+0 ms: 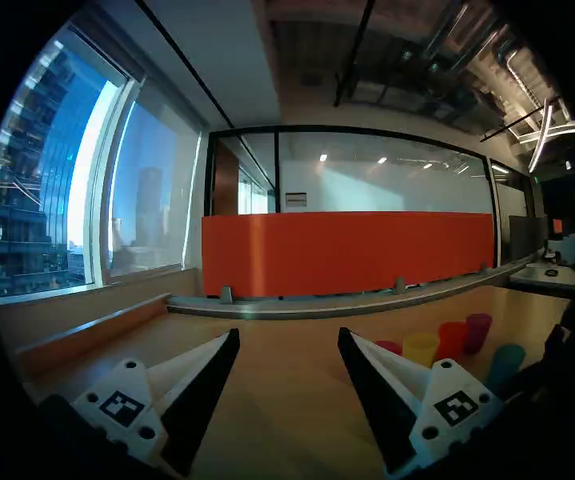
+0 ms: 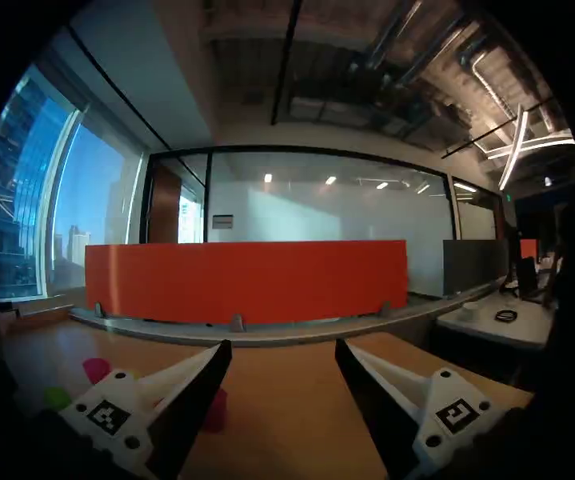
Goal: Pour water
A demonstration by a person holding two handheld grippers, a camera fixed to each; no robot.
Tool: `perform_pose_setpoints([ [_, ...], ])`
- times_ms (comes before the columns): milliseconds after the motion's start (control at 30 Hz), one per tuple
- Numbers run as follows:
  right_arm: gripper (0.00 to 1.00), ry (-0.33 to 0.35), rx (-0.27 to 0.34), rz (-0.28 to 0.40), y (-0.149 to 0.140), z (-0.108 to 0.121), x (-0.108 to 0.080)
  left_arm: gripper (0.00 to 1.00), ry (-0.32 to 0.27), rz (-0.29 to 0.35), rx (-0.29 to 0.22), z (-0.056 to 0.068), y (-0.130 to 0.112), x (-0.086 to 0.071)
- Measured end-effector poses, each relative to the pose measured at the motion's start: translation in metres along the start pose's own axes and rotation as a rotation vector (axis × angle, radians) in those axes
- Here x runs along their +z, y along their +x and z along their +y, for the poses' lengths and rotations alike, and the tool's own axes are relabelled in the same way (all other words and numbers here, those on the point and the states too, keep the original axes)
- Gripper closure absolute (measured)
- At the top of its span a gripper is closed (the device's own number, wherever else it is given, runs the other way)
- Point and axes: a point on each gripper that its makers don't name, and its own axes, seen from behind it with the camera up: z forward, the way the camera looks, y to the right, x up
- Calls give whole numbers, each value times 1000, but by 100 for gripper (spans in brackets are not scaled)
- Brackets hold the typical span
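Left gripper [image 1: 288,332]: jaws wide apart, nothing between them, above the bare wooden desk [image 1: 287,424]. Right gripper [image 2: 283,344]: the same, wide and empty.

Task items: a tight row of plastic cups on the desk, short of its far edge and the orange partition [image 1: 343,252]: yellow cup [image 1: 421,348], orange cup [image 1: 451,339], magenta cup [image 1: 477,331], with the teal cup [image 1: 505,365] nearer. In the right gripper view, a pink cup [image 2: 96,369] and a green cup [image 2: 57,397] sit off to one side. Cannot tell which cup holds water.

Risks (judgement): cups stand off-axis from both grippers and close together, so a wide finger may knock a neighbour. Light cups may tip, and a hard squeeze could slosh water
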Motion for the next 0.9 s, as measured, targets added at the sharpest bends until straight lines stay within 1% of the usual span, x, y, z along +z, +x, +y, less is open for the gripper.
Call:
perform_pose_setpoints([
  [100,0,-8,-5,-2,-1,2,0,9,9,2,-3,-2,-8,1],
  [200,0,-18,-11,-4,-1,3,0,9,7,-5,-11,-1,-17,1],
  [300,0,-20,-18,-7,-1,1,-1,9,-3,-22,-21,3,-29,3],
  [400,0,-16,-21,-13,-3,-3,-2,9,-11,-25,-24,5,-36,5],
  [600,0,-10,-24,-20,-4,-9,-1,9,-7,-20,3,3,-44,6],
  [700,0,-12,-23,-21,-3,-9,-1,9,-2,-22,4,2,-47,7],
  [900,0,-17,-23,-18,-2,-6,-3,9,-7,-30,-35,1,-55,9],
])
